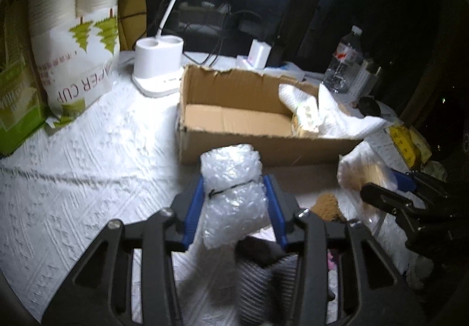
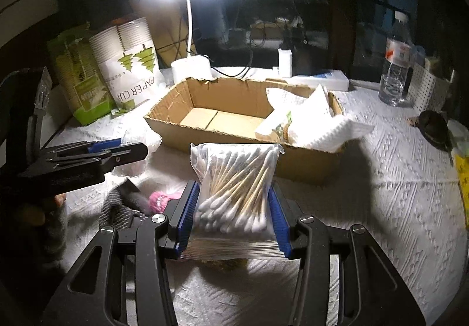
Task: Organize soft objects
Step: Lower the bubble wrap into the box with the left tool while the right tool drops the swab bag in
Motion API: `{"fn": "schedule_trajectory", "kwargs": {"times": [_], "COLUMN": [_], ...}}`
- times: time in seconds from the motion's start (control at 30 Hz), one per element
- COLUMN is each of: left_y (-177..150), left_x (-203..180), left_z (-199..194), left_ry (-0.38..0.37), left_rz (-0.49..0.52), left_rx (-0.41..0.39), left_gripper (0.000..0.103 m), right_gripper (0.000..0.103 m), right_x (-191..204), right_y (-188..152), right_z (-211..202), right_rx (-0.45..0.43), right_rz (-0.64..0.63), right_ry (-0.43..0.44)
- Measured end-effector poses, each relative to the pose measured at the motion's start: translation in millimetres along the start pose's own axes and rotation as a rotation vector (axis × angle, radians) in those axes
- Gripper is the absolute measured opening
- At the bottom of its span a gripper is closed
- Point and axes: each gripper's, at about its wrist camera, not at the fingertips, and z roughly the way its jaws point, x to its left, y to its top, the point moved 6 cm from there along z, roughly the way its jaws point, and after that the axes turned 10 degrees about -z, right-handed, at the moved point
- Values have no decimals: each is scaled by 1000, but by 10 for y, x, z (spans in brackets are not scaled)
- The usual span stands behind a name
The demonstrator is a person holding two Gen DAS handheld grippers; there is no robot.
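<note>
- Left wrist view: the left gripper (image 1: 234, 203) is closed on a bubble wrap bundle (image 1: 233, 188) tied with a thin black band, its blue pads pressing both sides. The bundle is held above the desk (image 1: 88, 173), just short of the near wall of the cardboard box (image 1: 263, 147)
- The box already holds a white cloth (image 1: 337, 112) and a small packet at its right end; the left part of its floor is bare
- The right gripper (image 1: 390, 191) shows at the right edge, close alongside
- Right wrist view: the right gripper (image 2: 233, 208) is clamped on a clear bag of cotton swabs (image 2: 234, 188), held near the box (image 2: 307, 167) front wall; the left gripper (image 2: 96, 153) sits to its left with bubble wrap between its jaws
- Risk, as I judge it: the bubble wrap is springy and slick, so it could squirm out of the pads or snag on the torn box rim
- The swab bag is gripped low, so its top may flop and catch the wall
- With both grippers this close, they could knock together when reaching the box
</note>
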Motion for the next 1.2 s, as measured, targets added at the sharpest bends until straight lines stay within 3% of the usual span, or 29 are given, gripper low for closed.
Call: {"fn": "schedule_trajectory", "kwargs": {"times": [0.5, 0.87, 1.2], "left_y": [397, 639, 742], "left_x": [-99, -148, -78], "left_z": [-239, -119, 232], "left_ry": [-35, -7, 19], "left_rz": [54, 128, 122], "left_rx": [-96, -148, -127], "left_gripper": [42, 42, 42], "right_gripper": [50, 50, 50], "right_x": [78, 54, 9], "right_y": [364, 620, 705], "right_z": [-29, 165, 398], "right_rx": [-47, -63, -43], "right_rz": [-36, -35, -29], "right_ry": [-3, 21, 35]}}
